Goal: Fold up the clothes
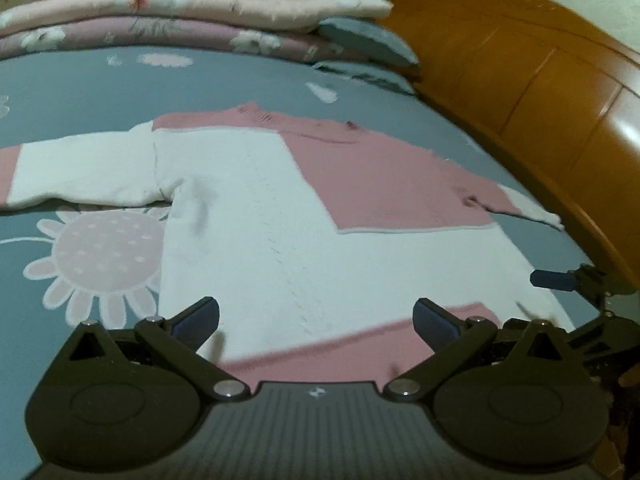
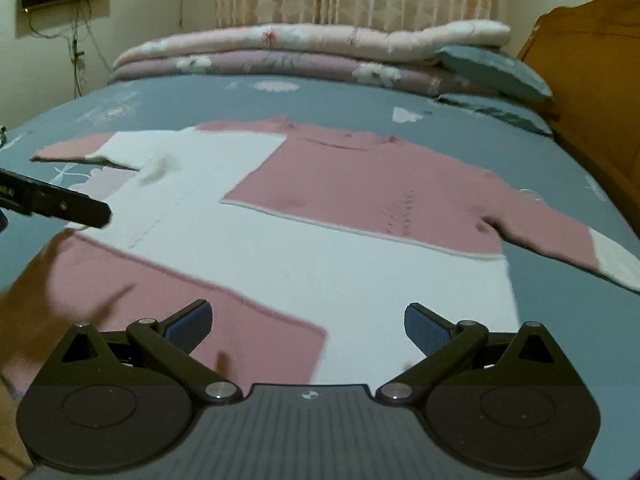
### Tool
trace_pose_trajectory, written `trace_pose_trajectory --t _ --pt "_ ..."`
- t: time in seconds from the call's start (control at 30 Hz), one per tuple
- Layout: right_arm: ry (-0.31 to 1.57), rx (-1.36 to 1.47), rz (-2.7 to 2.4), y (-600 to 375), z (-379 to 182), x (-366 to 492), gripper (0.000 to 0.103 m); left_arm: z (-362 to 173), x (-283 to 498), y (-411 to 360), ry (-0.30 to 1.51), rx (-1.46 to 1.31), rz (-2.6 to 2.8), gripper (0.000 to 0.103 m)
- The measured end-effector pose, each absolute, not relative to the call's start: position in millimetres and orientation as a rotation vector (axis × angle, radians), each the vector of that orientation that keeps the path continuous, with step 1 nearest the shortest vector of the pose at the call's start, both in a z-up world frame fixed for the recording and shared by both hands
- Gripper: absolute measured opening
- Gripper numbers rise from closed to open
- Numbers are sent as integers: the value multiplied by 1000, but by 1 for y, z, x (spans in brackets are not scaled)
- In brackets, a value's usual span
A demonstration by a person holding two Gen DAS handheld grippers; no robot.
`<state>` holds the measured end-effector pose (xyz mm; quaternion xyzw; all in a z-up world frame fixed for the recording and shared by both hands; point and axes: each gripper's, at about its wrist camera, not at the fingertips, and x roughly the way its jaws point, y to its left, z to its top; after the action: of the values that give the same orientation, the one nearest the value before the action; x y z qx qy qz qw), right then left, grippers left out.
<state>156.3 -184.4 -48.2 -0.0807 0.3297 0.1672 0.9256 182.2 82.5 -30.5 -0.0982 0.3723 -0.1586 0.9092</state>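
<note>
The pink-and-white sweater (image 2: 320, 216) lay flat in the middle of the bed (image 2: 180, 96) (sleeves spread out). Left gripper (image 1: 316, 320) and right gripper (image 2: 308, 320) were wide apart, holding nothing, above its hem.

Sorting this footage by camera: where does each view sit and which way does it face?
Left wrist: behind the open left claw, low over the sweater hem, facing the headboard; the right claw peeks in.
Right wrist: behind the open right claw, facing the folded quilts; the left claw's finger intrudes.
Both share sweater, quilts, headboard.
</note>
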Motion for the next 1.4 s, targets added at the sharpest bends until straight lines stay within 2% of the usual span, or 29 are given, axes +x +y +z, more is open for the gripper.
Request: trace_pose_trajectory --t 0.17,0.37,0.63,0.87,1.0,1.13,1.4 --pt "741 -212 372 -163 -42 188 103 -44 198 88 873 -241 -347 102" --pt "774 -159 363 -156 -11 225 103 -29 212 107 939 -313 -349 102" --pt "1007 -187 356 -124 -47 275 103 13 262 176 759 -320 -227 102" --pt "1069 -210 326 -115 -65 274 103 -27 313 221 810 -369 -162 102" --pt "1079 -209 309 -114 -66 274 103 -47 308 229 865 -389 -167 102" --pt "1070 -202 291 -112 -66 273 103 -41 289 239 858 -414 -150 102" --pt "1089 -204 268 -110 -64 272 103 -31 259 321 720 -631 48 102"
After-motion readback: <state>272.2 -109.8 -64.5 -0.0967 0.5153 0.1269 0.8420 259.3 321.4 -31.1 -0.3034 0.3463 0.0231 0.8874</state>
